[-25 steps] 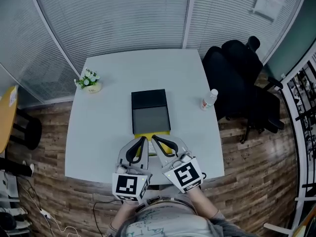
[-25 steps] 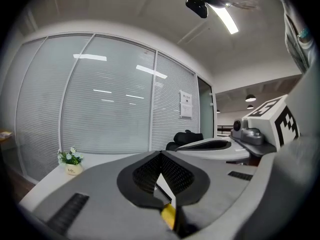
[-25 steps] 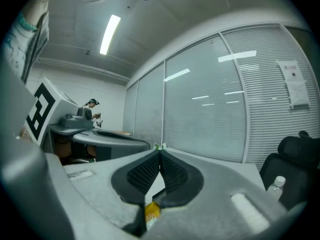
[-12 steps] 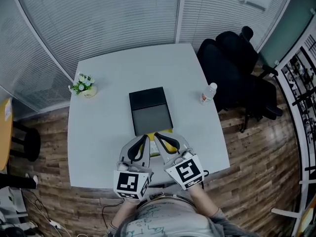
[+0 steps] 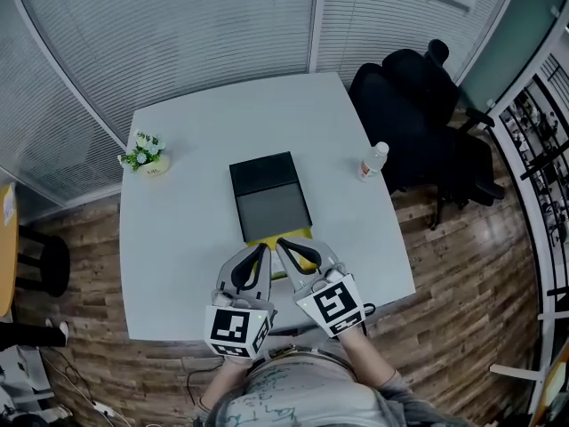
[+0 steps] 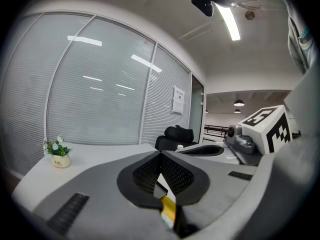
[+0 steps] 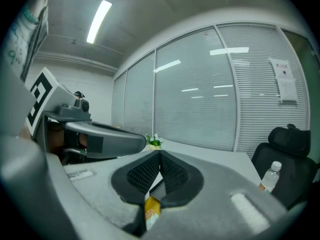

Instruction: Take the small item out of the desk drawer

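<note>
Left tongs (image 5: 263, 251) and right tongs (image 5: 281, 244) pinched closed on nothing, side by side over white surface (image 5: 178, 238), tips near yellow item (image 5: 289, 235) at black drawer box (image 5: 269, 198).

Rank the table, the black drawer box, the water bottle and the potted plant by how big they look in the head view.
1. Table, largest by far.
2. Black drawer box.
3. Potted plant and water bottle: they look about alike, so I won't rank them.
</note>
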Available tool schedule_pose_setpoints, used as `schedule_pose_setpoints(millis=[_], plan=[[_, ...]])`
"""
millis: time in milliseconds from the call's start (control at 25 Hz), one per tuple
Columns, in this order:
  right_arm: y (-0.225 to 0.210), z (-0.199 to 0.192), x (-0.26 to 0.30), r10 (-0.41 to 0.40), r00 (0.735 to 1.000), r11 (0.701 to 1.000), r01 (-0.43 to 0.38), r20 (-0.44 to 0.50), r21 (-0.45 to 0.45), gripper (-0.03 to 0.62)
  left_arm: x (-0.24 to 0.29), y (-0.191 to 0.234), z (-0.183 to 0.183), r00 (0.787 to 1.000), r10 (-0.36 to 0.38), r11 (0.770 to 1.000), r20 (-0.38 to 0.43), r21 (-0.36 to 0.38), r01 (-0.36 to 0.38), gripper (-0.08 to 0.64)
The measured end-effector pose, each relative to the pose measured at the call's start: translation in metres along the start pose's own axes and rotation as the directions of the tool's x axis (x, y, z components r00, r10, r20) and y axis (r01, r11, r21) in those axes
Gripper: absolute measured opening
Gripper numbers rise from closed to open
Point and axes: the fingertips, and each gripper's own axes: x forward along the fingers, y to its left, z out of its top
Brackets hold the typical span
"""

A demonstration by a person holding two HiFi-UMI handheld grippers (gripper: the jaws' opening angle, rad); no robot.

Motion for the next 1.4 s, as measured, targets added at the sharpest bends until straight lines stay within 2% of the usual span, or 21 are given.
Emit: schedule_pose_setpoints(millis=[360,760,1200,1400], plan=[[-0.002,-0.041,0.02,0.02,0.994,1.0,-0.019,-0.107,0.006,0.003,-0.014,0.02,-0.004,0.999,0.034,0.998,-0.005,-0.052,-0.034,-0.002],[0.002,-0.102,0.037,0.038,0.967,0.999,-0.03,-0.251,0.038,0.003,-0.032,0.04,-0.01,0.997,0.08,0.994,-0.016,-0.073,-0.081,-0.003],[0.011,-0.155,0.058,0.082,0.916,0.997,-0.077,-0.394,0.028,0.003,-0.04,0.057,-0.029,0.994,0.097,0.99,-0.06,-0.093,-0.102,-0.002],[0.011,-0.181,0.065,0.102,0.877,0.994,-0.108,-0.471,0.014,0.003,-0.04,0.062,-0.042,0.991,0.104,0.987,-0.086,-0.111,-0.114,-0.002]])
